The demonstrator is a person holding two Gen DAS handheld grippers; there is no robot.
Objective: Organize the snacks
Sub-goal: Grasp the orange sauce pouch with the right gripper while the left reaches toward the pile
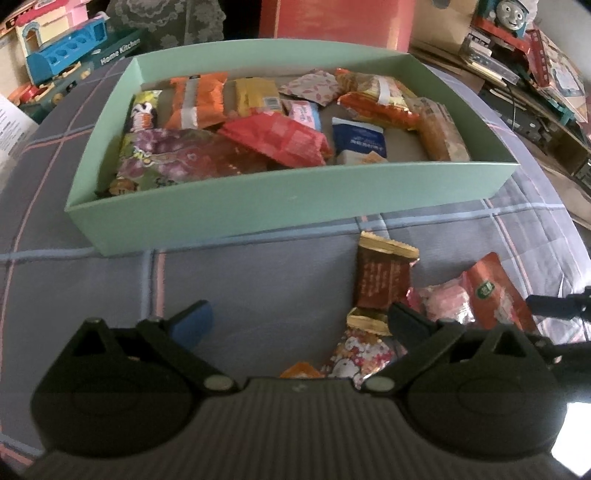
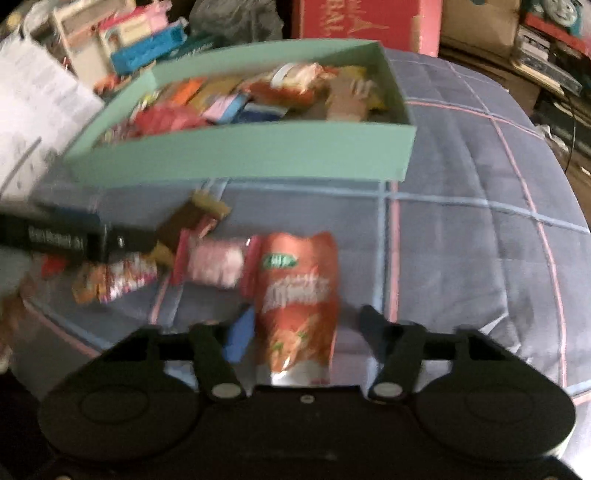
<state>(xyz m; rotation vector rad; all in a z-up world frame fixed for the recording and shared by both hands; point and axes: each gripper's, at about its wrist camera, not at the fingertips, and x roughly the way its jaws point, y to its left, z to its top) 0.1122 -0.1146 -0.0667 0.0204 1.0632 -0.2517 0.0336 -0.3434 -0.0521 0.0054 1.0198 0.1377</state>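
Note:
A pale green box (image 1: 291, 199) (image 2: 258, 151) sits on the plaid blanket, holding several snack packets. Loose snacks lie in front of it: a brown-gold wrapper (image 1: 382, 280) (image 2: 184, 221), a pink packet (image 1: 443, 299) (image 2: 216, 264), a red pouch (image 1: 495, 291) (image 2: 299, 295), and a cartoon-print packet (image 1: 360, 354) (image 2: 125, 277). My left gripper (image 1: 299, 321) is open wide above the blanket, its right finger beside the brown-gold wrapper. My right gripper (image 2: 304, 328) straddles the red pouch. Its blue pad is at the pouch's left edge and the other finger stands a little clear; the view is blurred.
Toy houses and a blue toy (image 1: 66, 55) crowd the back left, with white paper (image 2: 33, 122) beside them. A red carton (image 1: 332, 18) stands behind the box. A toy train (image 1: 511, 14) and stacked clutter fill the right. Bare blanket (image 2: 480, 221) lies right of the box.

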